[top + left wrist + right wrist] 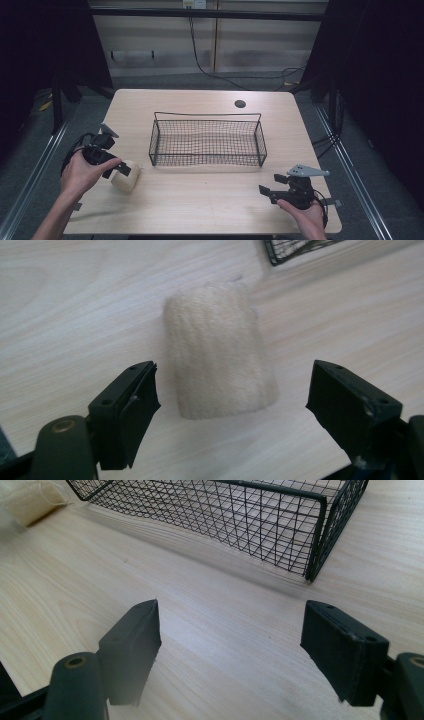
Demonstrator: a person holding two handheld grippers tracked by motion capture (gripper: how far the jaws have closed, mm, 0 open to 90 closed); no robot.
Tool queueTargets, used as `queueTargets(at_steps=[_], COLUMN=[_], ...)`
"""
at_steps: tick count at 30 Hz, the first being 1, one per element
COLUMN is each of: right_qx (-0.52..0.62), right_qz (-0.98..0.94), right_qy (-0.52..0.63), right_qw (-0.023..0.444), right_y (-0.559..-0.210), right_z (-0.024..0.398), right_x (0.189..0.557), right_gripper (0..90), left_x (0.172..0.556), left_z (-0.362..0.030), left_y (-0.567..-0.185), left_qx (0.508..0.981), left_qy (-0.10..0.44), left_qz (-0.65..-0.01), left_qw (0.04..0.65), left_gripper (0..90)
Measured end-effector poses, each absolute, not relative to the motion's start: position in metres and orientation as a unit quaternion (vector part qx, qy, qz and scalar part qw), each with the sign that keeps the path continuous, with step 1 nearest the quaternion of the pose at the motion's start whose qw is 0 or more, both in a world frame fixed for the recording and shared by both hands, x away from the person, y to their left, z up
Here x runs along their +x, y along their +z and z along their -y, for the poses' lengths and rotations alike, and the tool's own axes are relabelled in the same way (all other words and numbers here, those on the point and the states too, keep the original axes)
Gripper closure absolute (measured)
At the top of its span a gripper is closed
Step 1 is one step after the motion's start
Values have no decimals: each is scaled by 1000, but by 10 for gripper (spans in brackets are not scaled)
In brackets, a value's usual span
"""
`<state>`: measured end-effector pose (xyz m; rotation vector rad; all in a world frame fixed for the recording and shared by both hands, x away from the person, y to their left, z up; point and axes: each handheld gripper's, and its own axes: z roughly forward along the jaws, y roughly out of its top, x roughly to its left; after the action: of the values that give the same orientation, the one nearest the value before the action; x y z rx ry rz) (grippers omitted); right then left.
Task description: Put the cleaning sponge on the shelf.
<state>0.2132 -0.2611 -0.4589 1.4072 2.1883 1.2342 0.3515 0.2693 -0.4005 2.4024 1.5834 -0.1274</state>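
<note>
Wire basket [207, 140] mid-table [200, 205], rolled towel [126, 177] near its front-left corner.

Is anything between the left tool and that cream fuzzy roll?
Nothing visible. The left tool is open, its jaws on either side of the cream fuzzy cloth roll, with bare light wooden table around it.

No text, label, brand, number or sign can be read anywhere in the high view or either gripper view.
</note>
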Motion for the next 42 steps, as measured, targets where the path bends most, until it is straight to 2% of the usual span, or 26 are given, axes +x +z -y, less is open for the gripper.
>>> queueTargets(at_steps=[5, 10, 16, 18, 20, 32, 42], right_qx=[485, 483, 481, 482, 482, 482, 483], right_qz=[-755, -756, -759, -758, -758, -758, -758], right_qy=[423, 422, 421, 421, 421, 422, 422], right_qw=[129, 126, 124, 125, 125, 122, 123], right_y=[-459, -460, -460, -460, -460, -460, -460], right_z=[261, 260, 260, 260, 260, 260, 260], right_x=[213, 213, 213, 214, 214, 214, 214], right_gripper=[235, 239, 238, 237, 236, 234, 234], left_x=[361, 366, 369, 370, 371, 374, 375], left_z=[-268, -266, -260, -258, -256, -250, -246], left_y=[-403, -408, -415, -417, -419, -433, -448], left_qx=[819, 814, 820, 821, 828, 825, 825], left_qy=[-46, -41, -44, -46, -45, -45, -64], left_qz=[-558, -568, -562, -560, -552, -560, -560], left_qw=[125, 109, 100, 95, 84, 64, 43], left_gripper=[196, 234, 214, 159, 209, 179, 204])
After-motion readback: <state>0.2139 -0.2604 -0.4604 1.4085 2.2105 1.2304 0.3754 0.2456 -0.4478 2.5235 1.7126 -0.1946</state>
